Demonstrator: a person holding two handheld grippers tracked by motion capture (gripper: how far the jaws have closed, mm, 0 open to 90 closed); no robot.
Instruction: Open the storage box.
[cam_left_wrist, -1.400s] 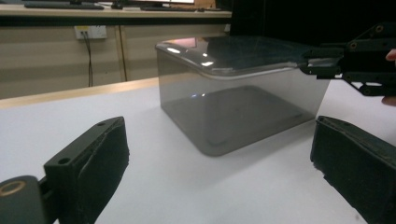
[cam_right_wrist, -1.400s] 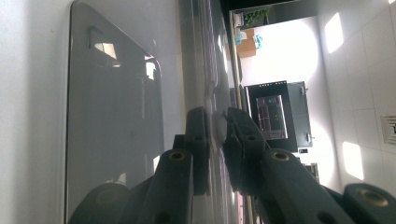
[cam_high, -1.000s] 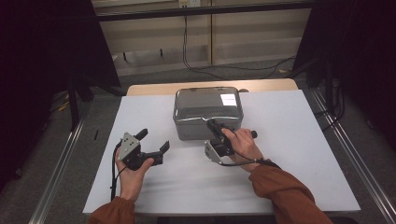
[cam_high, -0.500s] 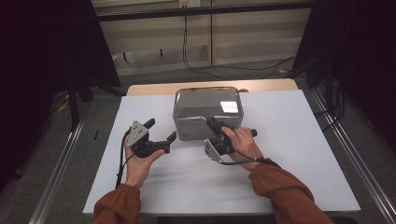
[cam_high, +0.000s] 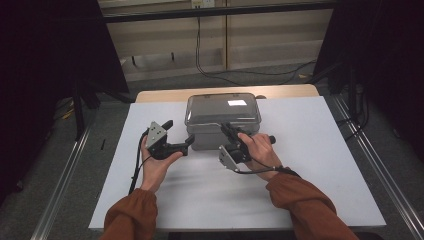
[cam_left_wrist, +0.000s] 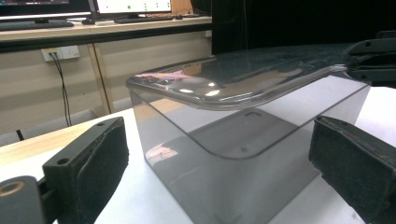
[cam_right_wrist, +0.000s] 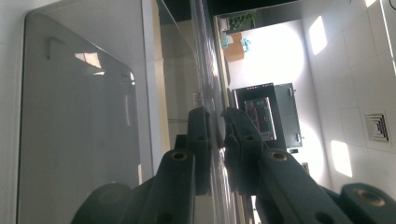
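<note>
The step in hand looks like opening the clear box (cam_high: 222, 120): one tool has the lid, the other is lining up on the body. The box stands on the white counter (cam_high: 310, 165), toward its far middle. At the left, the left hand-held gripper (cam_high: 176, 136) is open, its jaws spread wide, just beside the box's near left corner and not touching it. In the left gripper view that corner sits between the two pads (cam_left_wrist: 98, 158), with the lid (cam_left_wrist: 243, 84) overhanging above. At the right, the right hand-held gripper (cam_high: 227, 131) is closed on the lid's front rim; its own view shows the thin edge pinched between the jaws. Next, I judge, the left one must close on the body to steady it, so the right can lift the lid without dragging the box.
</note>
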